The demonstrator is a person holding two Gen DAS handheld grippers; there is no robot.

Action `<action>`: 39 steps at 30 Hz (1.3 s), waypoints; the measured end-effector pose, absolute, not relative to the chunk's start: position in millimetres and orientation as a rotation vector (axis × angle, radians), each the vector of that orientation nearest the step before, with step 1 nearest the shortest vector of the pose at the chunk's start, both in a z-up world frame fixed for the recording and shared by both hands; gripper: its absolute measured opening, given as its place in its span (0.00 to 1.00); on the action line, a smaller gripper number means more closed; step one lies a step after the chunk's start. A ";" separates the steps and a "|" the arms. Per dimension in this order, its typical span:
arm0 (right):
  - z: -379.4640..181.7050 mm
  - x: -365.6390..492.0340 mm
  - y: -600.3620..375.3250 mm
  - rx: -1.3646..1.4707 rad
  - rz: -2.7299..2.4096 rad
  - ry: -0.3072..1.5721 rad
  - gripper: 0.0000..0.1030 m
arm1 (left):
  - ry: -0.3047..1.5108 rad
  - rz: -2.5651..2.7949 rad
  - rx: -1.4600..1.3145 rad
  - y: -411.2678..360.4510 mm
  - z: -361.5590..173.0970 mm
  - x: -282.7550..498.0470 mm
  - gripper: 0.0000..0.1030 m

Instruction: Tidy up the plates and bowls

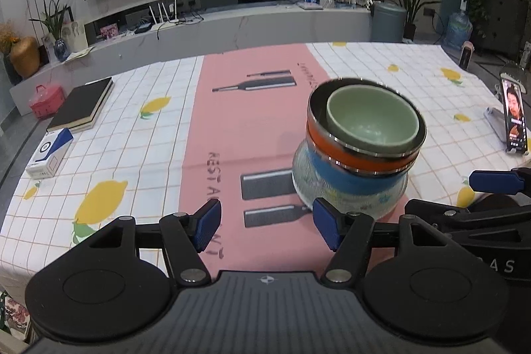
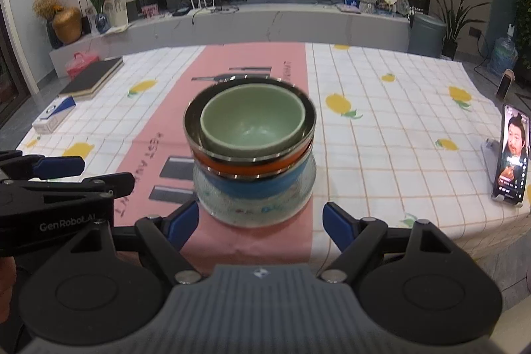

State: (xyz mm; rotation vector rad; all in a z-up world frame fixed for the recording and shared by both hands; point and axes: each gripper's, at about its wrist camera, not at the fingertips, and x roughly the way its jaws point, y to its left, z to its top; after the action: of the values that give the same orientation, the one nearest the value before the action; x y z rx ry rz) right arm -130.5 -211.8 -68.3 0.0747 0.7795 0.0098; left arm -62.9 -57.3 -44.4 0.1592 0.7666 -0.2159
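1. Blue-padded right gripper stands wide and empty, jaws just short of the stack.
2. Left gripper is equally wide and empty, the stack off to its right.
3. Green bowl nests in the orange-banded steel bowl, blue bowl and patterned plate on the tabletop.
4. Stacking looks finished; any next move needs a careful two-sided grip low on the plate.
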 end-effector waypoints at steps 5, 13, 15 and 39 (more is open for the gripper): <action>-72.6 -129.0 -211.9 0.079 0.014 0.798 0.78 | 0.791 -0.226 0.158 -58.8 -48.4 -63.9 0.73; -72.6 -128.2 -211.2 0.077 0.013 0.798 0.78 | 0.797 -0.232 0.146 -60.0 -47.7 -64.1 0.74; -72.2 -128.1 -210.7 0.073 0.008 0.797 0.78 | 0.798 -0.233 0.145 -60.4 -47.7 -63.7 0.75; -78.0 -124.7 -211.4 0.084 -0.006 0.818 0.78 | 0.805 -0.215 0.129 -54.2 -49.8 -62.5 0.76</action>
State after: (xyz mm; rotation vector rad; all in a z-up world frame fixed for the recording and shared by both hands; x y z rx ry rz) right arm -124.7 -211.4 -78.0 0.0843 0.8175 -0.0061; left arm -62.5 -54.2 -49.8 0.1290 0.8052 -0.2150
